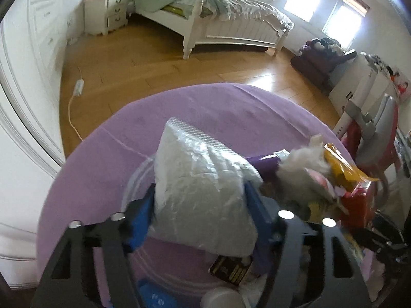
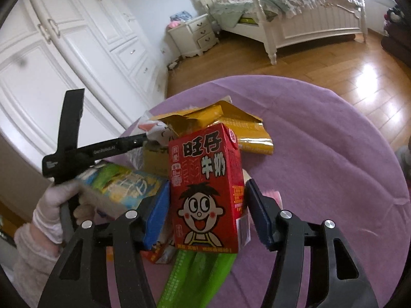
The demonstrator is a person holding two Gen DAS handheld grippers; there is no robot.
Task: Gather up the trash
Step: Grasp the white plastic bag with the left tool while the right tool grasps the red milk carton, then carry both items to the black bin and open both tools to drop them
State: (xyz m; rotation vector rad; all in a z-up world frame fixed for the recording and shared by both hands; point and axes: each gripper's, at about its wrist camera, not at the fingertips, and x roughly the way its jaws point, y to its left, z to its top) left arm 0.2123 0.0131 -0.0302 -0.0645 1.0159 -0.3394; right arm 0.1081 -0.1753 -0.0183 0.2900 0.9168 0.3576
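- Left wrist view: the left gripper point(image 1: 200, 205) points down at the purple-covered desk point(image 1: 226, 107), its blue pads clenched on a white bubble mailer point(image 1: 203, 182). To the right a red milk carton point(image 1: 359, 202) sits amid crumpled tissue point(image 1: 300, 164) and a yellow wrapper point(image 1: 344, 169).
- Right wrist view: the right gripper point(image 2: 208, 205) straddles the upright milk carton point(image 2: 208, 187); the left pad touches, the right sits just beside. A gloved hand point(image 2: 59, 205) holds the other tool's handle. A green packet point(image 2: 197, 277) lies beneath, and a white bed point(image 2: 308, 18) stands beyond.
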